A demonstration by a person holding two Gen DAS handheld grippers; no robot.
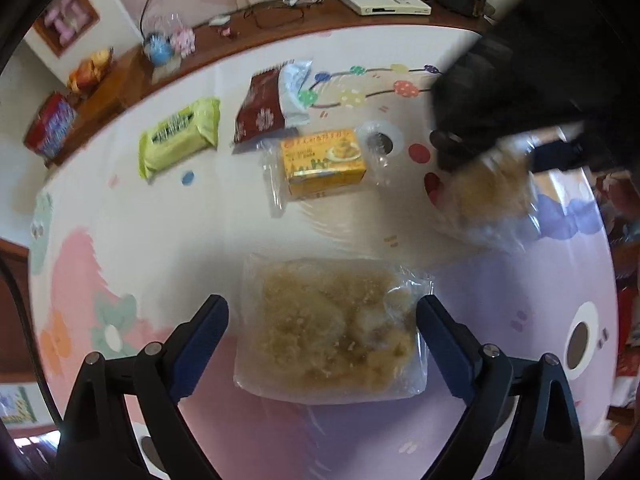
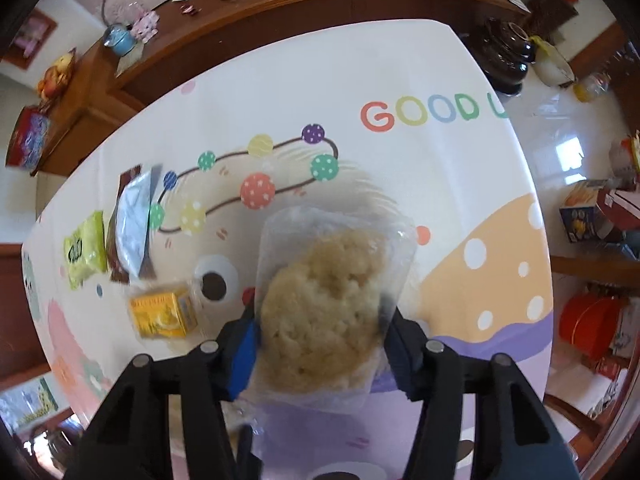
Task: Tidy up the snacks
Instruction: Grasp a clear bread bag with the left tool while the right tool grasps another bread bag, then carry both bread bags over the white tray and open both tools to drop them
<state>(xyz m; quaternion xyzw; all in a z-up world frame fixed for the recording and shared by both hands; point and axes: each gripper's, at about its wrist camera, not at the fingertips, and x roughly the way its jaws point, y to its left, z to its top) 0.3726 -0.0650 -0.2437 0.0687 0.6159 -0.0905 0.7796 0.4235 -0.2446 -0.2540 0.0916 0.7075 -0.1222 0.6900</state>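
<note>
My left gripper (image 1: pixel 322 304) points down, open, with its blue pads on either side of a clear-wrapped puffed-rice cake (image 1: pixel 332 328) that lies flat on the cartoon-printed table cover (image 1: pixel 160 240). Neither pad presses on the wrapper. My right gripper (image 2: pixel 320 320) is shut on a second clear-wrapped rice cake (image 2: pixel 324 304), pads against its two sides, above the cover (image 2: pixel 440 184). In the left wrist view this second cake (image 1: pixel 492 188) shows blurred at the right, under the dark body of the right gripper.
A yellow box in clear wrap (image 1: pixel 324 160) (image 2: pixel 162 312), a green packet (image 1: pixel 180 136) (image 2: pixel 86 256), a dark red packet (image 1: pixel 260 108) and a silver packet (image 1: pixel 294 92) (image 2: pixel 134 220) lie further back. A wooden sideboard (image 2: pixel 280 8) with clutter runs behind the table.
</note>
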